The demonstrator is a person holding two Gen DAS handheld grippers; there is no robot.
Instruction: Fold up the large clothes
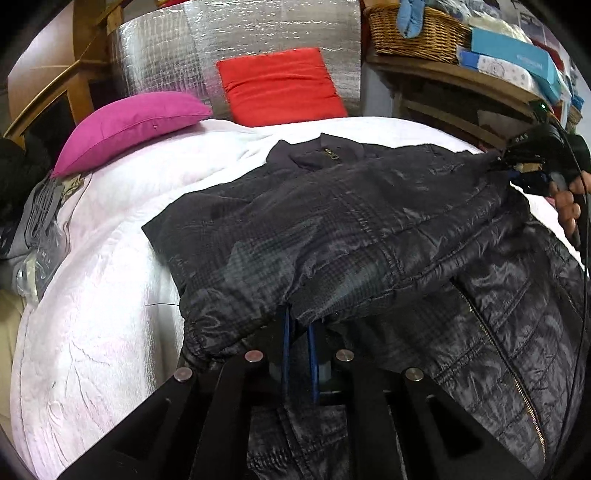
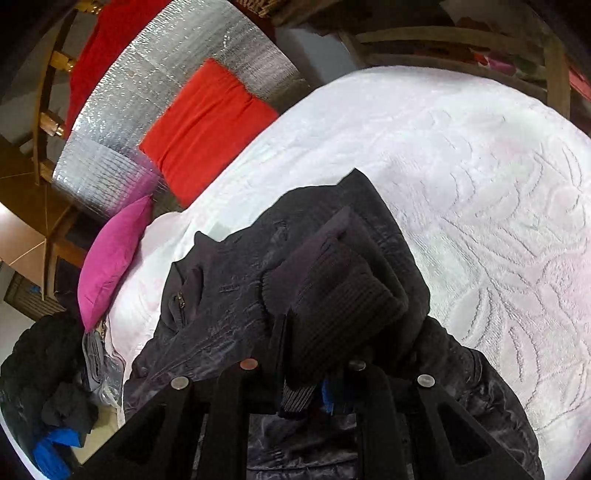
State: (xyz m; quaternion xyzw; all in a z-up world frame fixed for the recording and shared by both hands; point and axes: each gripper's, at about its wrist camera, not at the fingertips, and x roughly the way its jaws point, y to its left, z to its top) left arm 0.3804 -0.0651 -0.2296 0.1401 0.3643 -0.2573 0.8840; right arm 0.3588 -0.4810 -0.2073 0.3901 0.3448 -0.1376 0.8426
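Note:
A dark quilted jacket (image 1: 351, 229) lies on the white bedspread (image 1: 103, 295), collar and zip toward the far side. My left gripper (image 1: 298, 328) is shut on the jacket's near hem fold, blue pads pinching the fabric. My right gripper (image 1: 524, 170) shows at the right edge, shut on the jacket's far right part and lifting it. In the right wrist view the right gripper (image 2: 314, 387) clamps a black ribbed cuff (image 2: 332, 302) of the jacket (image 2: 229, 295) over the bedspread (image 2: 461, 184).
A magenta pillow (image 1: 129, 125) and a red cushion (image 1: 280, 86) lie at the head of the bed against a silver foil panel (image 1: 236, 44). A wooden shelf with a wicker basket (image 1: 417, 33) and boxes stands at the right. Clothes pile (image 2: 48, 369) lies at the bed's left side.

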